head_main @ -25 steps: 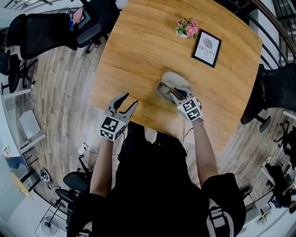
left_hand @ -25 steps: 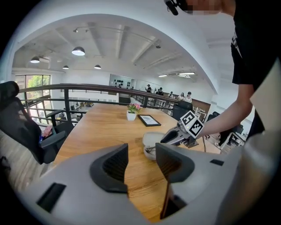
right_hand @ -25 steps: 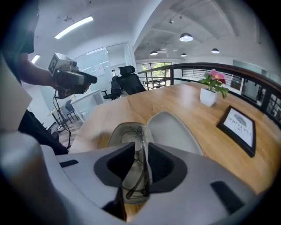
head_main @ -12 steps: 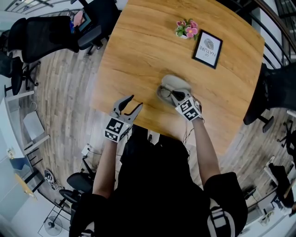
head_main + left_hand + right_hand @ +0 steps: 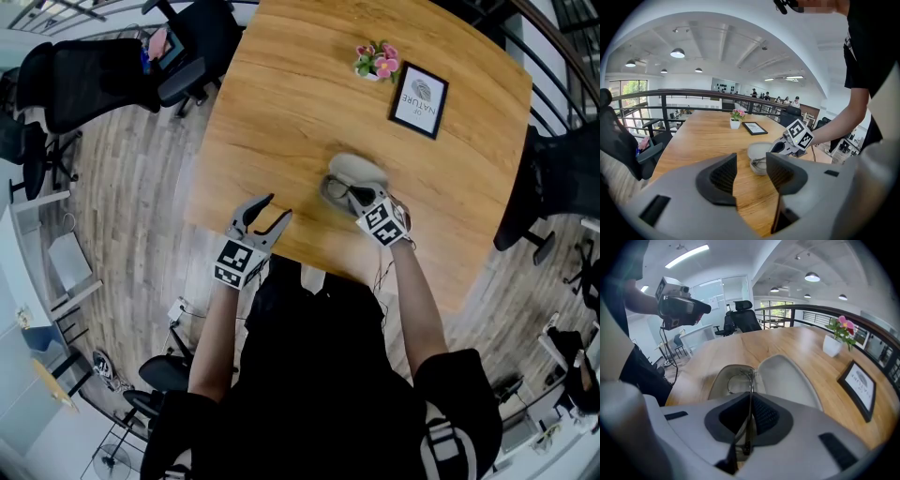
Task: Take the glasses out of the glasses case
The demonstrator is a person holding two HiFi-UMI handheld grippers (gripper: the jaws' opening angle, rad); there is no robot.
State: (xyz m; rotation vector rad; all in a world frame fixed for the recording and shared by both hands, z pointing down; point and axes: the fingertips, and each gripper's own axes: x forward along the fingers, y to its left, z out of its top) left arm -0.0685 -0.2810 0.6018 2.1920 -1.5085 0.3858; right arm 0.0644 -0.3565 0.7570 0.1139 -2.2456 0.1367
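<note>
The grey glasses case [image 5: 354, 171] lies open on the wooden table [image 5: 281, 103], lid [image 5: 787, 378] folded back. The thin-framed glasses [image 5: 737, 382] rest in its base. My right gripper [image 5: 362, 195] reaches steeply down into the case. Its jaws are closing, and in the right gripper view [image 5: 750, 420] a temple arm of the glasses runs between the pads, which pinch it. My left gripper [image 5: 268, 210] hovers open over the table's near edge, well left of the case [image 5: 758, 154], with nothing between its fingers [image 5: 723, 176].
A small pot of pink flowers [image 5: 379, 58] and a black-framed card [image 5: 419, 98] stand at the far side of the table. Black office chairs [image 5: 103, 70] sit off the table's left, another chair [image 5: 562, 187] at the right. A railing [image 5: 661, 101] runs beyond.
The right gripper's jaws have narrowed over the open case. Both hands have stayed about where they were.
</note>
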